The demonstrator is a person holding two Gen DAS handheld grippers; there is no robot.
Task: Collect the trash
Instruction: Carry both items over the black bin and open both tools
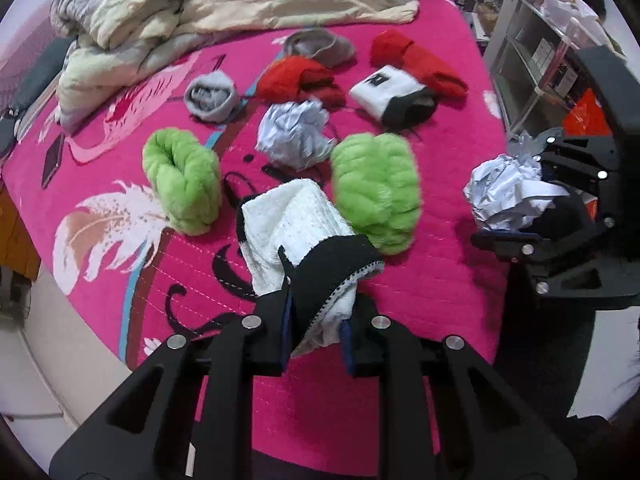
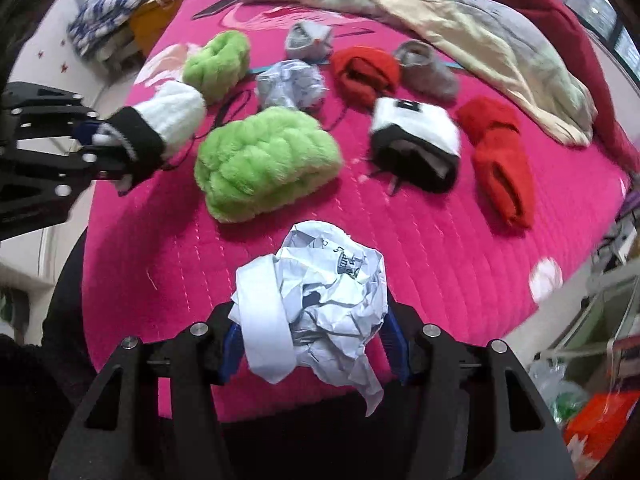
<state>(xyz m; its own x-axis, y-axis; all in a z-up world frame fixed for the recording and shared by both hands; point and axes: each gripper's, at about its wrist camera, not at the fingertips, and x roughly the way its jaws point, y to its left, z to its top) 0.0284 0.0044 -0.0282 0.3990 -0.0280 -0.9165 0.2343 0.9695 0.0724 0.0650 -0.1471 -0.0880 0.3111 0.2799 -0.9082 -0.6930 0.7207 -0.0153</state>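
My left gripper (image 1: 316, 320) is shut on a white and black knitted slipper (image 1: 296, 232), held above the pink bed; it also shows in the right wrist view (image 2: 160, 124) at the left. My right gripper (image 2: 314, 344) is shut on a crumpled paper ball (image 2: 324, 292), which also shows in the left wrist view (image 1: 504, 192) at the right. A second crumpled paper ball (image 1: 292, 132) lies on the bedspread between the slippers, also in the right wrist view (image 2: 290, 82).
On the pink bedspread (image 1: 432, 288) lie two green fluffy slippers (image 1: 376, 188) (image 1: 184, 180), red slippers (image 1: 300, 78), grey slippers (image 1: 210, 96) and another white and black slipper (image 1: 394, 94). A rumpled quilt (image 1: 200, 4) lies at the back. White shelves (image 1: 532, 56) stand right of the bed.
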